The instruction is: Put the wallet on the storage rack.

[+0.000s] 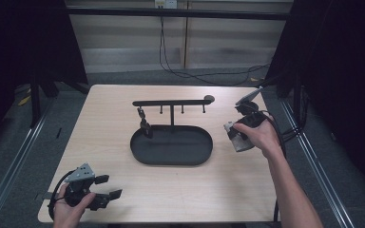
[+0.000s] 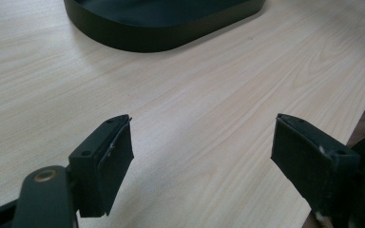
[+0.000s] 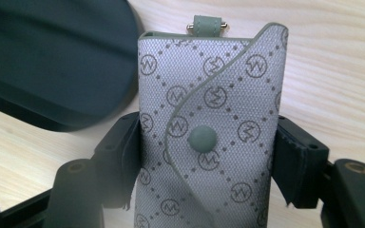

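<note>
Right gripper view, key pouch (image 3: pixel 211 137): a grey woven pouch with a diamond pattern of small round logos, a curved flap edged in green and a green snap button near the middle; a small green tab with a metal pin stood out of its top edge.
Pouch, grip: it stood upright between the two black jaws of the right hand-held gripper (image 3: pixel 204 161), whose pads pressed on its left and right sides.
Pouch, place: in the high view the pouch (image 1: pixel 237 140) sat at the right of the bench, just right of the tray, in the person's right hand (image 1: pixel 261 135); whether it touched the wood could not be told.
Tray (image 1: pixel 145 154): a black oval tray with a low wall lay in the middle of the bench; in the right gripper view its blurred rim (image 3: pixel 52 109) lay to the upper left of the pouch.
Rack (image 1: pixel 172 102): a black post rose from the back of the tray and carried a level bar with short pegs; a small dark item (image 1: pixel 145 126) hung from the left end.
Left hand-held gripper (image 1: pixel 105 186): held low at the near left corner, well apart from the tray, jaws wide with nothing between them.
Bench (image 2: pixel 209 95): pale wood grain.
</note>
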{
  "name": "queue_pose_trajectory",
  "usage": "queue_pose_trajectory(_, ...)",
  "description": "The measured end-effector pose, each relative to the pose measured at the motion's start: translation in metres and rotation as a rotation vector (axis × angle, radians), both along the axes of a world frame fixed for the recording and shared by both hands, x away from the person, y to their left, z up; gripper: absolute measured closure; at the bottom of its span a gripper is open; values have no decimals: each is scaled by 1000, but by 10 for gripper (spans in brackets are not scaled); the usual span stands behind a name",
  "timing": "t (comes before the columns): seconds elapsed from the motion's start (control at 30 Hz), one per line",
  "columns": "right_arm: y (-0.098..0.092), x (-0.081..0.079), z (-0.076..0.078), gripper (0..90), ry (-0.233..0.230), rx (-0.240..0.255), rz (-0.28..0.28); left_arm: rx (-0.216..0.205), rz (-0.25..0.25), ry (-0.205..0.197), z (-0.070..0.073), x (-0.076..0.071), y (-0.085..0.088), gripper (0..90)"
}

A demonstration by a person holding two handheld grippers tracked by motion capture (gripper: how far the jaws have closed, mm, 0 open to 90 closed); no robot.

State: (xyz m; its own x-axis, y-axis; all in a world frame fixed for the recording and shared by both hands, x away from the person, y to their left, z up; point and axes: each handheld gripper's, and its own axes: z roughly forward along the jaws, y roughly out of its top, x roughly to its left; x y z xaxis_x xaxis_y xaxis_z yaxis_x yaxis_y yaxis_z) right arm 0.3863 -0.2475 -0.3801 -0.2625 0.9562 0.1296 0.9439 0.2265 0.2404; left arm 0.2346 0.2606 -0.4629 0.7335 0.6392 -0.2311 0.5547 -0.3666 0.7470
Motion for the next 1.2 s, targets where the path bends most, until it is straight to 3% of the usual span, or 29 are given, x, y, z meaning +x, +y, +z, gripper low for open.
queue_pose_trajectory(0.17,3,-2,5,338,-30,84,0,6,5,1,0,1,0,203)
queue_pose_trajectory(0.47,11,-2,6,338,-60,162,13,-3,1,-4,1,0,1,173)
queue_pose_trajectory(0.63,19,-1,2,338,-68,191,26,0,9,-3,1,1,2,173)
queue_pose_trajectory(0.83,27,1,0,339,-117,227,41,-6,15,3,1,1,3,174)
queue_pose_trajectory(1.2,44,6,-11,338,-106,285,62,5,8,10,-1,1,2,174)
